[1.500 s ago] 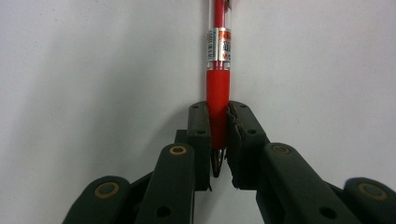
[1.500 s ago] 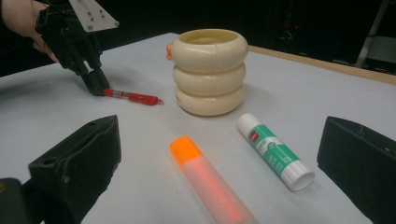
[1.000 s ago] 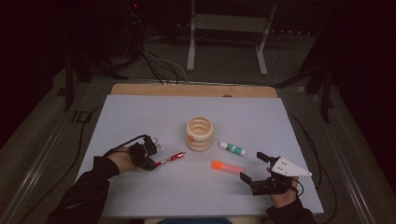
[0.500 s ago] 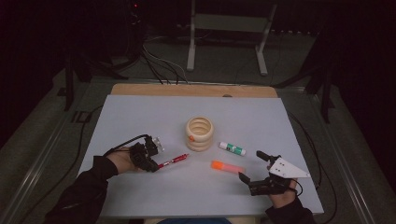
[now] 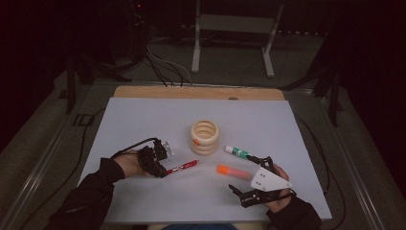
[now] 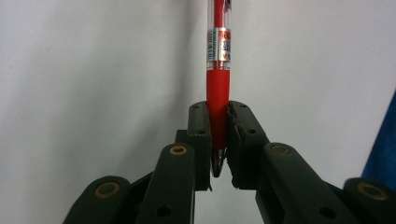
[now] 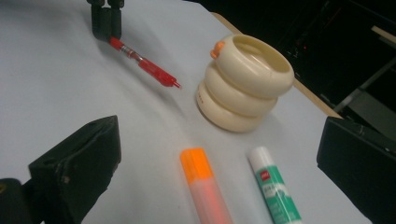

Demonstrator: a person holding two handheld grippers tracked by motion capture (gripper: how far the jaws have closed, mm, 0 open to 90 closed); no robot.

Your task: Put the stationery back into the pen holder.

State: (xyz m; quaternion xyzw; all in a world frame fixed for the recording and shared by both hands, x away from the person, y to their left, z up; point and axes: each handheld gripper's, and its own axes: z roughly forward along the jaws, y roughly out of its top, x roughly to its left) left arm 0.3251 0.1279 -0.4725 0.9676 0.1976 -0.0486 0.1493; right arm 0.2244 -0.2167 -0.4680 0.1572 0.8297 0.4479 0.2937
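Pen [image 6: 218, 88] is clamped in left gripper [image 6: 218, 122]; right gripper [image 7: 219, 177] is held open above highlighter [image 7: 205, 186].

Glossy plastic red pen [image 6: 218, 74], matt grey tabletop [image 5: 143, 120].

Table [image 5: 143, 120]: a pale grey-white sheet covers the top where I work; a strip of bare wood [image 5: 191, 92] shows along the far edge.
Floor [image 5: 230, 67]: grey and dim beyond the table.
Cables [image 5: 163, 62]: several dark ones snake across the floor toward the far left corner.
Stand [image 5: 234, 28]: a pale metal frame on two legs, well behind the table.
Light: the tabletop is lit; the room around me falls off into near black.
Left side: a dark post [image 5: 72, 76] stands beside the table.
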